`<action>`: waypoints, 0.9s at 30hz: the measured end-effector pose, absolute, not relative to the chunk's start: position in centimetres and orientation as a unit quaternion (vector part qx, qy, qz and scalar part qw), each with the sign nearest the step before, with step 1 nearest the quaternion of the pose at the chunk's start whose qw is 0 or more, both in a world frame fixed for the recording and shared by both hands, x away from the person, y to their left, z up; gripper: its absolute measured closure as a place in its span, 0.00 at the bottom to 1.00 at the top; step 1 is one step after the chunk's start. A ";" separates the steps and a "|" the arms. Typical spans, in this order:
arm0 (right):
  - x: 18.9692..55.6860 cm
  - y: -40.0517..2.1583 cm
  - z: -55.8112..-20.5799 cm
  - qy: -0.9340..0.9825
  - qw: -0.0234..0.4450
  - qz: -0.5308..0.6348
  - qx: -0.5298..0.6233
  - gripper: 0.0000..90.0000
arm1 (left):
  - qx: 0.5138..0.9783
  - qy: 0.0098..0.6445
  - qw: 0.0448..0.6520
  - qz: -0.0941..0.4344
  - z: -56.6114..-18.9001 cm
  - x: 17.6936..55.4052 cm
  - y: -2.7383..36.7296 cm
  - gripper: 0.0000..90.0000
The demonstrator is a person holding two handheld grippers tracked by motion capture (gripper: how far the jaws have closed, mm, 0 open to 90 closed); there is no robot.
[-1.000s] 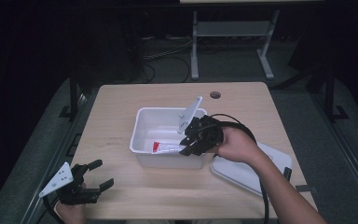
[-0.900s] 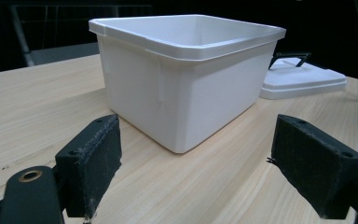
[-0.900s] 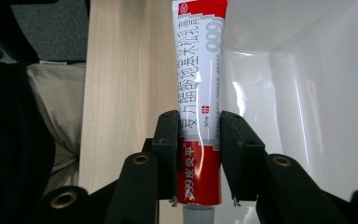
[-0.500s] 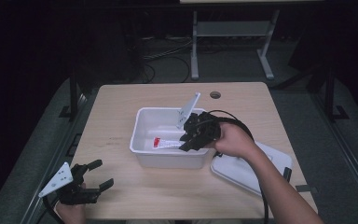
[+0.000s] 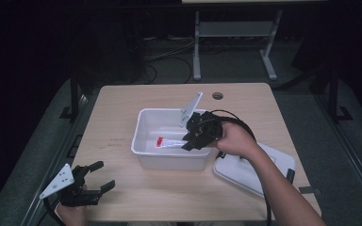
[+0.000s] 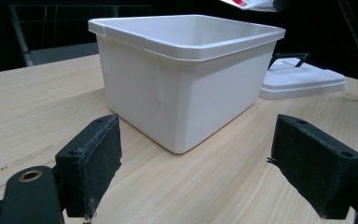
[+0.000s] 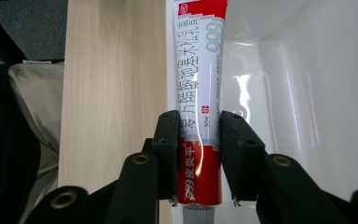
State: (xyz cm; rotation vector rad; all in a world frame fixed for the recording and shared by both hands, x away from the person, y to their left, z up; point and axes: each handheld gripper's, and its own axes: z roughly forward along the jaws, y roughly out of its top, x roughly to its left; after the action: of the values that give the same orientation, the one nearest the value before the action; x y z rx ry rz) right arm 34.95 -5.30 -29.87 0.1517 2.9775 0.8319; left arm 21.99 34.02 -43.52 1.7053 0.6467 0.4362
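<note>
The right gripper's fingers (image 7: 168,149) are clamped on the red-and-white tube (image 7: 199,107), held over the white bin (image 5: 146,141). The tube could be caught on the near rim if lowered at this slant. The right hand (image 5: 233,140) is reached across the bin; the left gripper (image 5: 87,181) is rested on the bench (image 5: 113,117), fingers apart, empty.

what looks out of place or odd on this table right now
Nothing is spilled or damaged. The white bin stands upright and uncovered; its lid lies flat on the table beside it, to the right. The right gripper clamps a red-and-white tube over the bin. The left gripper rests open near the table's front left corner.
</note>
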 end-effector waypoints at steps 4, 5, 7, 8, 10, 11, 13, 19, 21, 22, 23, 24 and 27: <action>35.2 -5.4 -30.1 0.962 0.020 0.268 0.052 0.76 | 0.733 0.278 0.592 0.187 -43.5 22.0 34.0 0.17; 35.2 -5.4 -30.2 0.962 0.019 0.268 0.053 0.76 | 0.733 0.277 0.592 0.188 -43.5 22.0 34.0 0.17; 35.3 -5.4 -30.2 0.962 0.021 0.268 0.055 0.76 | 0.733 0.278 0.592 0.187 -43.5 22.0 34.0 0.17; 35.4 -5.5 -30.3 0.961 0.019 0.269 0.055 0.76 | 0.733 0.278 0.592 0.187 -43.5 22.0 34.0 0.17; 35.4 -5.5 -30.3 0.961 0.019 0.269 0.056 0.76 | 0.733 0.278 0.592 0.188 -43.5 22.0 34.0 0.17; 35.5 -5.5 -30.4 0.962 0.019 0.268 0.056 0.76 | 0.733 0.278 0.592 0.188 -43.5 22.0 34.0 0.17; 35.6 -5.5 -30.5 0.961 0.016 0.269 0.058 0.76 | 0.733 0.278 0.592 0.187 -43.5 22.0 34.0 0.17; 35.9 -5.4 -30.9 0.963 0.015 0.264 0.060 0.76 | 0.732 0.278 0.592 0.187 -43.5 22.0 34.0 0.17; 36.0 -5.4 -31.0 0.963 0.012 0.264 0.061 0.76 | 0.732 0.278 0.592 0.187 -43.5 22.0 34.1 0.17; 36.0 -5.3 -31.0 0.963 0.013 0.263 0.060 0.76 | 0.732 0.278 0.593 0.187 -43.5 22.0 34.1 0.17; 36.1 -5.3 -31.0 0.963 0.013 0.263 0.059 0.76 | 0.733 0.278 0.592 0.188 -43.5 22.0 34.1 0.17; 36.1 -5.2 -31.1 0.963 0.011 0.262 0.061 0.76 | 0.733 0.278 0.592 0.188 -43.5 22.0 34.1 0.17; 36.2 -5.1 -31.3 0.964 0.011 0.257 0.061 0.76 | 0.732 0.278 0.592 0.189 -43.5 22.0 34.1 0.17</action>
State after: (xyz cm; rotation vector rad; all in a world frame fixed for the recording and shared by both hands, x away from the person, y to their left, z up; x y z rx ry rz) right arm 36.15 -5.11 -31.32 0.1889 3.0084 0.8018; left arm 21.95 34.15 -43.48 1.7038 0.6469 0.4403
